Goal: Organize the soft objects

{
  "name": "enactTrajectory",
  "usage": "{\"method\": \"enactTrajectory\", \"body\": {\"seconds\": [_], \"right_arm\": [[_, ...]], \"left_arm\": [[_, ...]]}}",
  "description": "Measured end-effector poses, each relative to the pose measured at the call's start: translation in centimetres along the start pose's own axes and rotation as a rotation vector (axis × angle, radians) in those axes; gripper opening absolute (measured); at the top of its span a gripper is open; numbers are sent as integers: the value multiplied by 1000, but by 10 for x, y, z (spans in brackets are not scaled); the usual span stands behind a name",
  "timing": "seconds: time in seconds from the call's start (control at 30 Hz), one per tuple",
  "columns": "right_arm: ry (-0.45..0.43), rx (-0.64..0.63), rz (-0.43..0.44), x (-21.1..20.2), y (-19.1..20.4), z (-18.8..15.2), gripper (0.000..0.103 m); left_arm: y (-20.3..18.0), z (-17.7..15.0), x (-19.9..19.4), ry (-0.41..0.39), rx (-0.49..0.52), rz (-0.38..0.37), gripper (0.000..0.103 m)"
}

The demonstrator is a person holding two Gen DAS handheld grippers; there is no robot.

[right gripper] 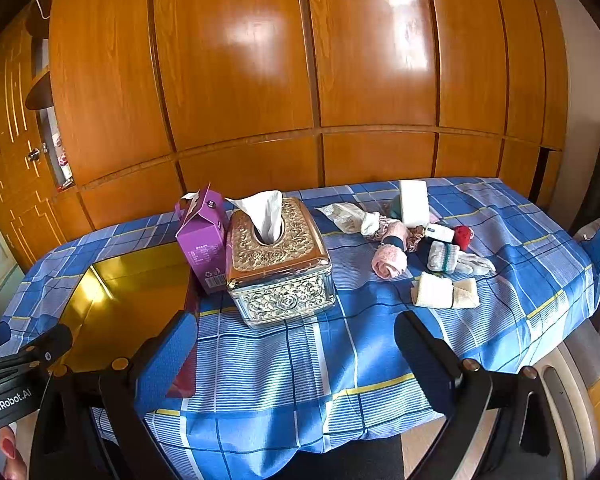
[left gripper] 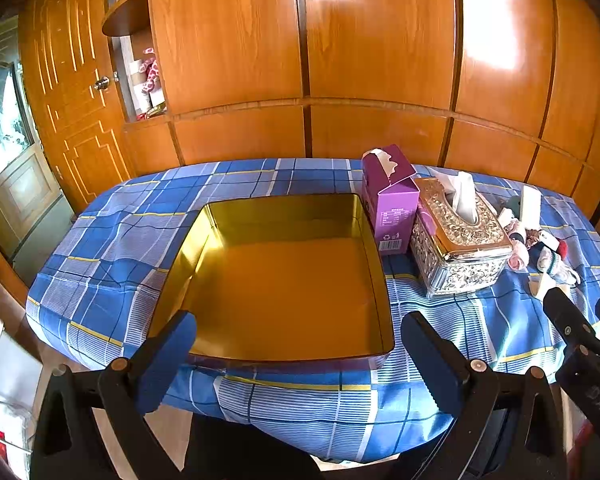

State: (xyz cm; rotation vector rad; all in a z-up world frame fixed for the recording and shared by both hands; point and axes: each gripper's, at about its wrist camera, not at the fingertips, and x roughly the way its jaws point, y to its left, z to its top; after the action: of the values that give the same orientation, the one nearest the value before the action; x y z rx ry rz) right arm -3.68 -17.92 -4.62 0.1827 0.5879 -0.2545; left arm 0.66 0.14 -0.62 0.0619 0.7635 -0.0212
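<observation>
- Gold-lined metal tin (left gripper: pixel 284 280) sits open and lidless on the checked tablecloth (left gripper: pixel 112 248), near the front edge. Nothing lies in it; judged to be the receiving container for the soft items.
- Left gripper (left gripper: pixel 296 360) hovers at the tin's near rim, jaws spread wide, holding nothing. Position suggests readiness at the drop point, not a grasp.
- Right gripper (right gripper: pixel 296 364) hangs over bare cloth in front of the tissue box (right gripper: pixel 280 260), jaws equally wide, empty.
- Soft items remain unsorted in a loose heap (right gripper: pixel 412 240) on the right of the table, well apart from the tin: a rolled pink cloth (right gripper: pixel 389 263), a folded cream cloth (right gripper: pixel 444 291), rolled socks (right gripper: pixel 446 257), a red piece (right gripper: pixel 463 237).
- Tissue box holds tissues, one drawn up through the slot.
- Purple carton (right gripper: pixel 204 240), top torn open, stands between tin and tissue box; contents not visible.
- Judgement: sorting not yet begun.
</observation>
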Motion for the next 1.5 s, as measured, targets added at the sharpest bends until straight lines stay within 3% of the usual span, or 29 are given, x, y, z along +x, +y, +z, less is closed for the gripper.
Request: {"method": "enactTrajectory", "body": {"seconds": [1.5], "right_arm": [[8, -7, 0, 2, 2, -1, 101]], "left_arm": [[-2, -2, 5, 20, 10, -2, 103]]}}
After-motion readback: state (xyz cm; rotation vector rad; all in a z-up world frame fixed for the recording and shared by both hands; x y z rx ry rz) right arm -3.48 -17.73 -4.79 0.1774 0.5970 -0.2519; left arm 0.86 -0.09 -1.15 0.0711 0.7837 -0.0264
